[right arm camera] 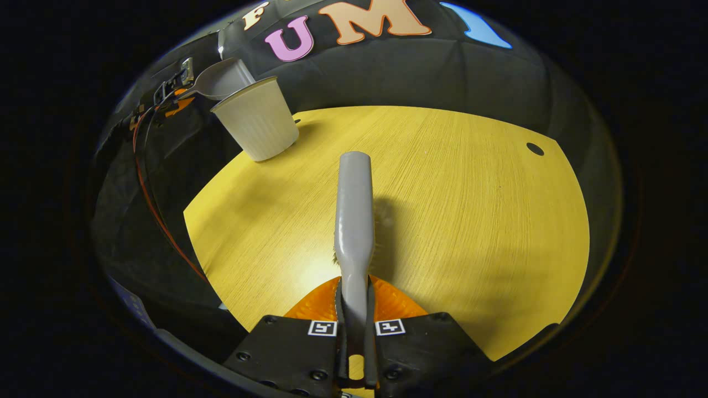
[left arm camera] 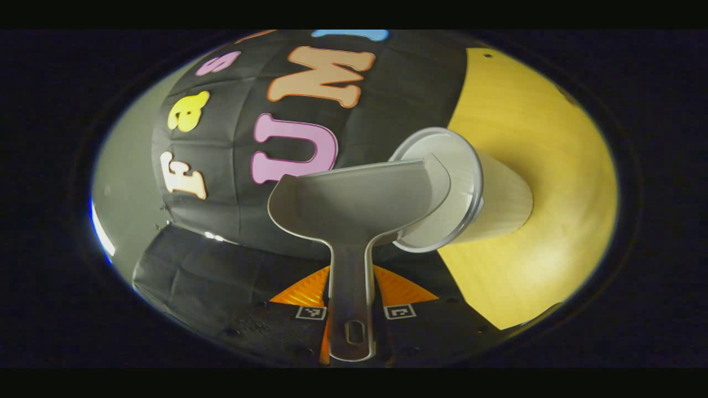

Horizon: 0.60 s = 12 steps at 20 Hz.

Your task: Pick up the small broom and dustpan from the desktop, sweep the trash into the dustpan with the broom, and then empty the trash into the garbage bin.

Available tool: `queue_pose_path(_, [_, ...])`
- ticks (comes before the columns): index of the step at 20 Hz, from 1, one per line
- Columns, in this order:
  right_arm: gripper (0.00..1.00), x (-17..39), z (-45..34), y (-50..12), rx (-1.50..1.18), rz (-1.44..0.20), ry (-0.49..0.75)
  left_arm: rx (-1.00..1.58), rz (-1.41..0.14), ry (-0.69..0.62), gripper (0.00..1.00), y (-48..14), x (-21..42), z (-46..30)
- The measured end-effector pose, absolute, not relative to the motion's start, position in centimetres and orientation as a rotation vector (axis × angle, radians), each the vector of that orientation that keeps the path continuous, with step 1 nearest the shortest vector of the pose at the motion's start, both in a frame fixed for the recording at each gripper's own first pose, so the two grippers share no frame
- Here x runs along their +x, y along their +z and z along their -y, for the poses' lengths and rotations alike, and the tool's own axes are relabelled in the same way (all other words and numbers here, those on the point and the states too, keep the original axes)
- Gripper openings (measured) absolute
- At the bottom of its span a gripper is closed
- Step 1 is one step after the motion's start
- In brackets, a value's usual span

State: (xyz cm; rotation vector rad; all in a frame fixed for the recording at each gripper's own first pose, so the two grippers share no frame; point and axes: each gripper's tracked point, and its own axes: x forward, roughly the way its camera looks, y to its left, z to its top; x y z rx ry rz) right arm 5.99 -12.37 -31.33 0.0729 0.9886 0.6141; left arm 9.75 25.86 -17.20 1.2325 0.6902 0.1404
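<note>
A: Grey plastic dustpan [left arm camera: 359, 204], its handle clamped in the left hand-held gripper [left arm camera: 351, 320], tips its front lip over the rim of the pale ribbed plastic garbage bin [left arm camera: 470, 193] standing at the edge of the yellow wooden desk [left arm camera: 531, 138].

B: Whether trash is sliding out cannot be told. Tilt steeply, lip inside the rim, without knocking the light bin.

A: The right hand-held gripper [right arm camera: 354, 331] grips the grey plastic small broom [right arm camera: 354, 215], held over the desk, well apart.
</note>
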Motion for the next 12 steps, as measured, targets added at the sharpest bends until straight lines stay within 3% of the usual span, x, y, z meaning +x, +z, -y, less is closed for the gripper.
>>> queue_pose_path(7, [0.1,5.7,11.5,-31.7,0.099,-0.989,0.577,0.799,-0.621,0.101,0.21,-19.9,7.7,-18.3])
queue_pose_path(8, [0.1,5.4,11.3,-31.7,0.107,-0.991,0.569,0.738,-0.612,0.078,0.25,-20.8,7.4,-16.3])
queue_pose_path(12, [0.1,5.2,11.2,-31.0,0.129,-0.976,0.524,0.542,-0.595,-0.056,0.23,-25.0,4.5,-5.0])
